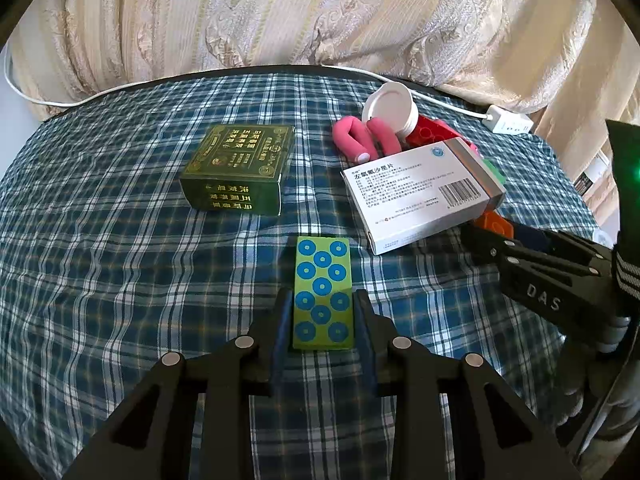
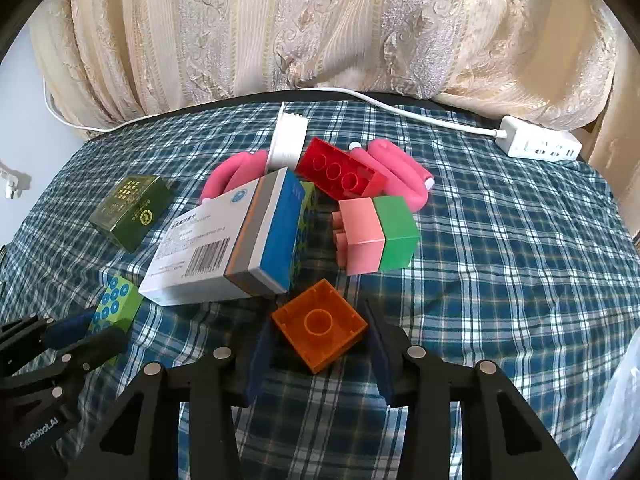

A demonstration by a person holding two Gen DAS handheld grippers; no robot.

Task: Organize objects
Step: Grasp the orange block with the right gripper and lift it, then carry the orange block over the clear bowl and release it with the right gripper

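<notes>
Left gripper (image 1: pixel 322 316) is clamped on the green tile with blue rings (image 1: pixel 323 294): pads on both long sides, long axis running straight out along my fingers, far end poking past the tips toward the dark green box (image 1: pixel 240 168). Right gripper (image 2: pixel 318 344) has the orange building brick (image 2: pixel 320 326) between the fingers, hollow side up and sitting diamond-wise, corners facing the pads instead of flat faces. The pads look just off the corners, so I read it as not gripped yet; a squeeze from here would likely spin the brick before it seats. Landmark is the white medicine box (image 2: pixel 224 248): it lies tilted, propped on other things, its blue end hanging just beyond the orange brick. The tile in my left sits just on the near-left side of it, the dark green box further left and well apart. The pink and green bricks (image 2: pixel 376 232), joined, lie just right of it, the red brick (image 2: pixel 340 172) and pink foam curlers (image 2: pixel 400 172) behind, with a white pot (image 2: pixel 286 140) on its side among them. Open plaid cloth (image 2: pixel 520 260) to the right of the pile is the free room for my right hand; my left has clear cloth nearer me and leftward. Far table edge carries a white power strip (image 2: pixel 540 144) and cable, so keep off that.
</notes>
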